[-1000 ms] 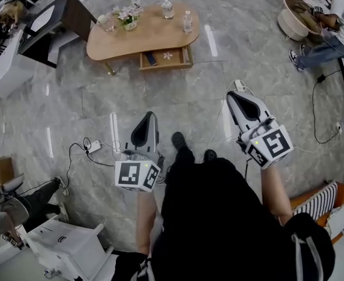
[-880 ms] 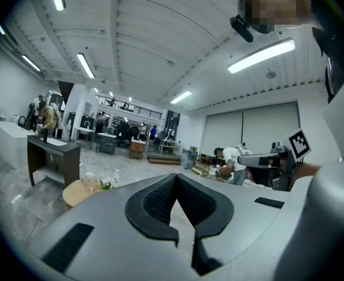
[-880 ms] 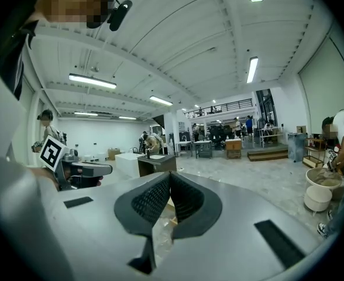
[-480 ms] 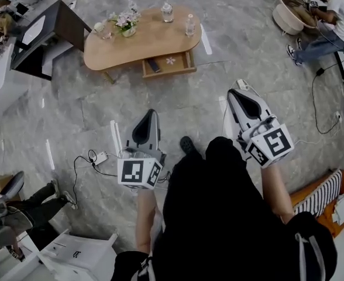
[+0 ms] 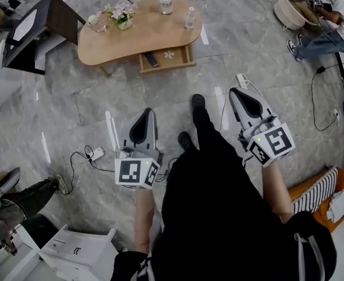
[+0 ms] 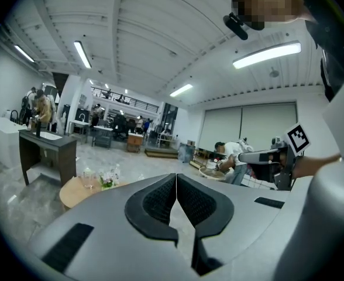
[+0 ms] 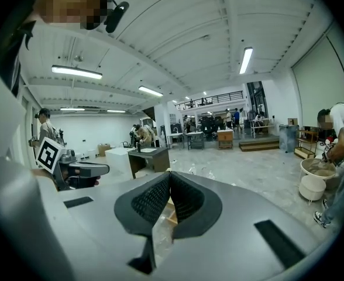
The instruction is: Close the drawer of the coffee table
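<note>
**Drawer open, both tongs shut and empty**

Drawer (image 5: 166,58), one in all, juts from the near edge of the table (image 5: 102,43), toward its right end, pulled out toward the person. Two things lie in it: a dark slab (image 5: 151,59) at its left and a small pale piece (image 5: 169,55) beside that. What either one is cannot be made out. On the table stand one flower pot (image 5: 123,16), one glass (image 5: 93,21) just beside it, and two bottles (image 5: 165,4), the second at the right rim.

Left tongs (image 5: 148,113) and right tongs (image 5: 233,91) hang over the grey floor (image 5: 72,110), one on each side of the person's legs. Both point toward the table and are well apart from the drawer. Each pair's jaws meet at the tips with nothing between them.

In the left gripper view the tongs' own body covers the drawer, and only the table's left end, with glass and flowers, shows. In the right gripper view just a sliver of pale wood shows through the gap below the shut tips.

One power strip (image 5: 240,79) lies on the floor near the right tongs. One dark desk (image 5: 49,22) stands left of the table, cut off by the edge. One seated person (image 5: 336,16) is at the top right beside a round tub (image 5: 295,7). Of a second person at lower left only legs (image 5: 31,195) show.
</note>
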